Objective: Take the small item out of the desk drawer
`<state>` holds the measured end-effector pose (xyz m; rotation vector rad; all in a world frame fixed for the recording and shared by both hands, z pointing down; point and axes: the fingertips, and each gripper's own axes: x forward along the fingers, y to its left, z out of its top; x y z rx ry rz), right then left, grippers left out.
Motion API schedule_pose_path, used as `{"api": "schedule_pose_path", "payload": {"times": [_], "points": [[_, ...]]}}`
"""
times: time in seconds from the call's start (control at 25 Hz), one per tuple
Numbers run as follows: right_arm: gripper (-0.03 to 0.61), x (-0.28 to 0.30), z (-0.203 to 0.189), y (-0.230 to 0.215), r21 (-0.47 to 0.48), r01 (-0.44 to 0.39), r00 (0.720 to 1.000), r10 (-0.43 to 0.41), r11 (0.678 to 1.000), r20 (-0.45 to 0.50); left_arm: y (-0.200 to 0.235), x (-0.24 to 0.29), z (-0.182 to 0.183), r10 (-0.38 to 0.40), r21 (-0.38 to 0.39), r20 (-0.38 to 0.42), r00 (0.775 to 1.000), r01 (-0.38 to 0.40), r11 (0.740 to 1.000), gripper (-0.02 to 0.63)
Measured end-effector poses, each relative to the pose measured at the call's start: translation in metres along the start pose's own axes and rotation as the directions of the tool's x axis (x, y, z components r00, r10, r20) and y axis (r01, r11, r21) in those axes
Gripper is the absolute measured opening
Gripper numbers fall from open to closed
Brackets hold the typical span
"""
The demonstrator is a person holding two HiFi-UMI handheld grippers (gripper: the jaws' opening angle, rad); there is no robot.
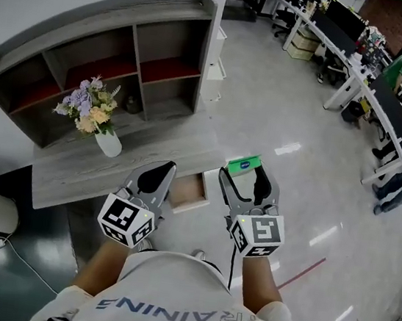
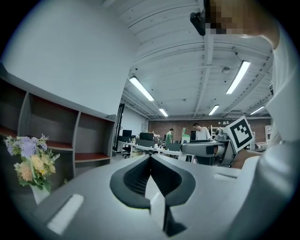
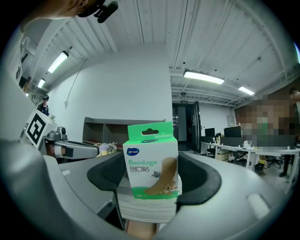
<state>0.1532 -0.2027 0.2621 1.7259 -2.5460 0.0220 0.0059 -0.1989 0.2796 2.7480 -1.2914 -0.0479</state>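
The right gripper (image 1: 245, 175) is gripping the bandage box (image 3: 151, 168) upright between its jaws, apparently carrying it clear of the open drawer (image 1: 189, 191) lying below and just to its left, while the left gripper (image 2: 150, 159), jaws pressed together and empty, is idling alongside.

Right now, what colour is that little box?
Green and white; the bandage box shows best in the right gripper view.

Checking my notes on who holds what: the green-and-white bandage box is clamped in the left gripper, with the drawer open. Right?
Not quite. The bandage box is clamped in the right gripper, not the left gripper; the right gripper view shows it between those jaws. The drawer is open.
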Motion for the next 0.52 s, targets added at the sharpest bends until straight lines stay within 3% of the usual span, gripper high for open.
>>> {"api": "schedule_pose_path", "payload": {"times": [0.52], "points": [[0.362, 0.008, -0.012, 0.006, -0.005, 0.003, 1.0, -0.003, 1.0, -0.021, 0.006, 0.0, -0.006, -0.013, -0.013, -0.006, 1.0, 0.013, 1.0, 0.0]]}}
